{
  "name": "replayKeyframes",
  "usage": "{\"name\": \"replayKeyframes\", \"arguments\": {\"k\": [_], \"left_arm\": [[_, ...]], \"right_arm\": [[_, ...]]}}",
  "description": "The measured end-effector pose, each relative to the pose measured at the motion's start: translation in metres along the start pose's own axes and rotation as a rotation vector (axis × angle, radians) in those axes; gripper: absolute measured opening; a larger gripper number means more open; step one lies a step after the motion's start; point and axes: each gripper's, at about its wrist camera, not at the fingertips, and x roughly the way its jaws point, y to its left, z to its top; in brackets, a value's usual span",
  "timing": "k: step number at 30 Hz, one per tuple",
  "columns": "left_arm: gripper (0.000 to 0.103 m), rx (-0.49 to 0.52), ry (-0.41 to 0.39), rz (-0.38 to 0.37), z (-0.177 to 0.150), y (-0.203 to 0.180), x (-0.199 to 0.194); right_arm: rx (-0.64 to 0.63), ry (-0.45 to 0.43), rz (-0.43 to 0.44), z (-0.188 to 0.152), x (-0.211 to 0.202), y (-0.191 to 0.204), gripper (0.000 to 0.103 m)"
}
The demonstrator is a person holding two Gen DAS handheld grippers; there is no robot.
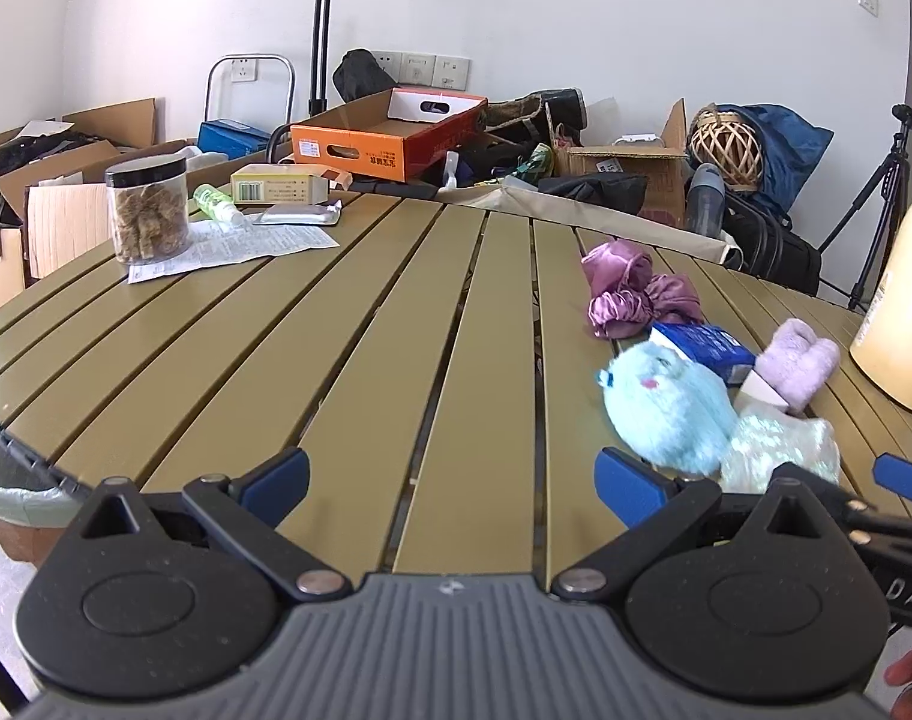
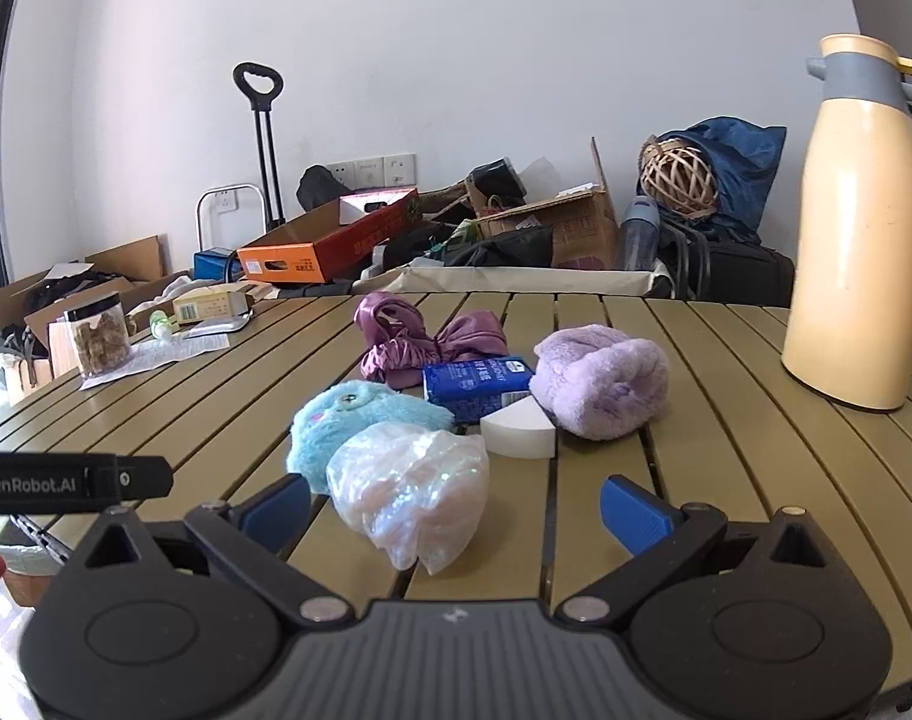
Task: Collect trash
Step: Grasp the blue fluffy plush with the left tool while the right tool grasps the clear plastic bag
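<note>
A crumpled clear plastic bag (image 2: 411, 489) lies on the slatted table just ahead of my right gripper (image 2: 456, 507), which is open with the bag partly between its fingers. Behind the bag sit a blue fluffy toy (image 2: 360, 420), a blue carton (image 2: 477, 384) and a white wedge-shaped piece (image 2: 519, 429). In the left wrist view my left gripper (image 1: 453, 483) stands open over bare slats, with the toy (image 1: 666, 408) and bag (image 1: 777, 450) to its right. A printed paper sheet (image 1: 228, 249) and a foil packet (image 1: 303, 215) lie far left.
A tall cream thermos (image 2: 855, 228) stands at the table's right. A purple plush item (image 2: 600, 381) and a pink satin scrunchie (image 2: 426, 339) lie near the carton. A snack jar (image 1: 150, 207) stands far left. A lined bin (image 1: 24, 504) sits below the table's left edge. Boxes crowd the floor behind.
</note>
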Motion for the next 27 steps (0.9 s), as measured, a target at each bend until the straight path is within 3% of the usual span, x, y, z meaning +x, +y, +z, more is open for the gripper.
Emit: {"name": "replayKeyframes", "arguments": {"k": [8, 14, 16, 17, 27], "left_arm": [[0.103, 0.010, 0.011, -0.007, 0.007, -0.003, 0.018], [0.103, -0.007, 0.021, -0.010, 0.009, -0.006, 0.024], [0.103, -0.011, 0.021, -0.010, 0.010, -0.007, 0.026], [0.103, -0.013, 0.022, -0.010, 0.010, -0.008, 0.026], [0.103, -0.017, 0.022, -0.033, 0.012, -0.024, 0.028]], "right_arm": [[-0.047, 0.017, -0.003, -0.001, 0.024, 0.004, 0.100], [-0.052, 0.015, 0.012, -0.001, 0.030, 0.005, 0.084], [-0.046, 0.015, 0.022, -0.002, 0.031, 0.004, 0.067], [-0.039, 0.017, 0.030, -0.002, 0.032, 0.002, 0.053], [0.002, -0.023, 0.044, -0.003, 0.024, -0.008, 0.046]]}}
